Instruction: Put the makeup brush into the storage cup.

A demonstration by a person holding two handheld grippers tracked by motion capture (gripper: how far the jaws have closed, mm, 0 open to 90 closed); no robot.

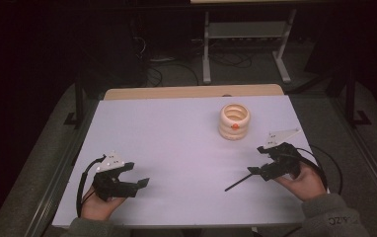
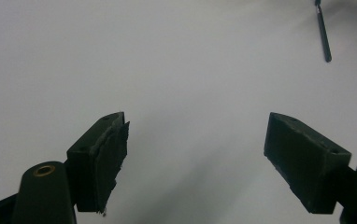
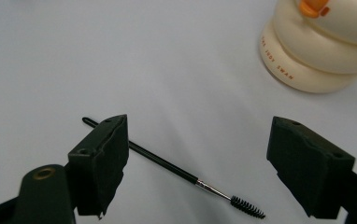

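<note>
Lighting: you have a dim room, with the pale matte white worktop (image 1: 176,143) the one lit area in the high view; floor and background fall to near black. Shadows: soft, faint, beneath the black jaws in both gripper views. Glare: none. Focus: high view soft, grainy; nearest jaw parts slightly blurred.

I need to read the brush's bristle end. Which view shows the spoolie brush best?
The right gripper view: the spoolie brush lies close, showing handle, metal neck and bristles. The high view gives a thin dark line, the left gripper view just the handle's end at the top edge.
</note>
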